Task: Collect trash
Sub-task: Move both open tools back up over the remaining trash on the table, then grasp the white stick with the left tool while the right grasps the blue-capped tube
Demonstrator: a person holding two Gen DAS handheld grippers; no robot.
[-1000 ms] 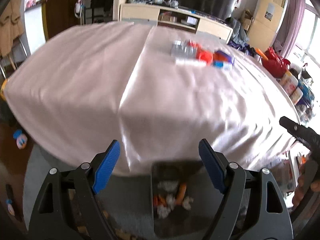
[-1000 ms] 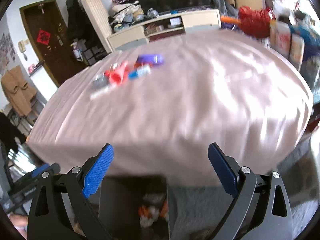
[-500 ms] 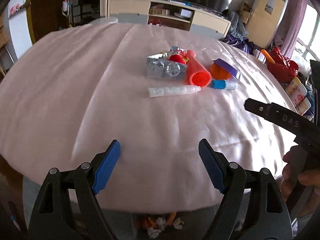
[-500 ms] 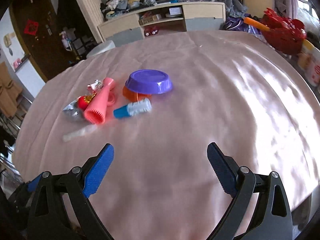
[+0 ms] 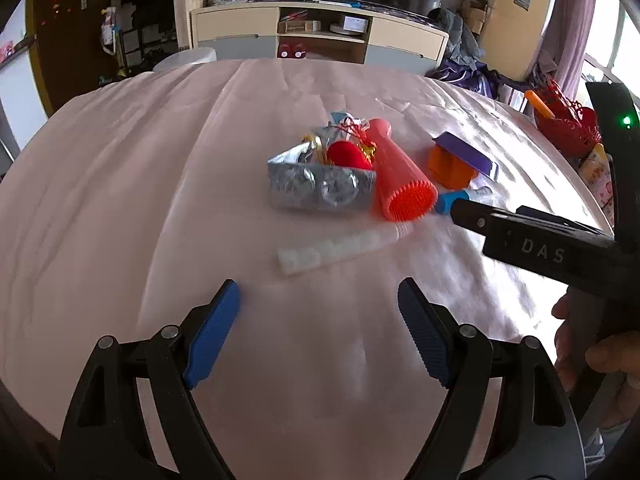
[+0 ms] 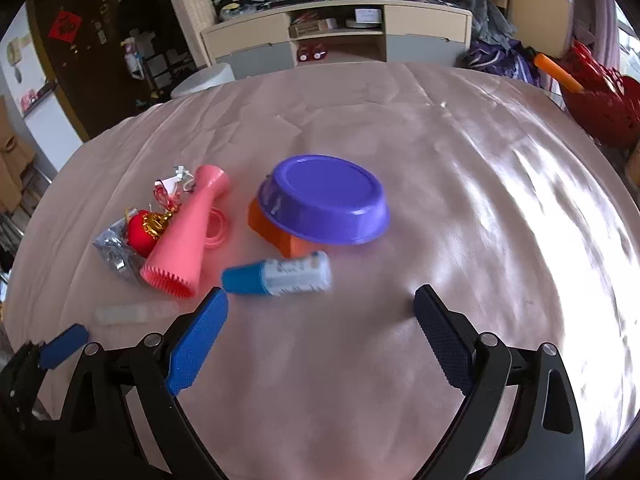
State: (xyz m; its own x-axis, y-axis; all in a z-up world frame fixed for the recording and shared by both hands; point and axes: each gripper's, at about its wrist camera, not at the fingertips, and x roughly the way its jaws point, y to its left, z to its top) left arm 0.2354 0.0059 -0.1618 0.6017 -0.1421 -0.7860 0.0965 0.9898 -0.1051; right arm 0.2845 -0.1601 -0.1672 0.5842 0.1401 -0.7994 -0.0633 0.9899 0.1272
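Observation:
A small heap of items lies on the pink tablecloth (image 5: 120, 208). It holds a crumpled silver foil wrapper (image 5: 320, 188) (image 6: 114, 252), a red ornament with gold trim (image 5: 348, 154) (image 6: 142, 230), a pink cone-shaped brush (image 5: 396, 180) (image 6: 184, 236), a clear plastic tube (image 5: 340, 248) (image 6: 134, 312) and a blue-and-white tube (image 6: 280, 276). A purple bowl (image 6: 324, 200) rests upside down on an orange block (image 5: 452, 166). My left gripper (image 5: 320, 320) is open just short of the clear tube. My right gripper (image 6: 320, 330) is open in front of the blue-and-white tube.
A cream TV cabinet (image 5: 320, 40) with clutter stands beyond the table. A red basket (image 6: 600, 100) and bottles sit at the right. A hand (image 5: 592, 344) holds the right gripper's handle in the left wrist view. Bare cloth (image 6: 500, 200) spreads right of the bowl.
Both grippers came forward from over a bin below the table edge to over the tabletop, close to the heap. Their jaws stayed open.

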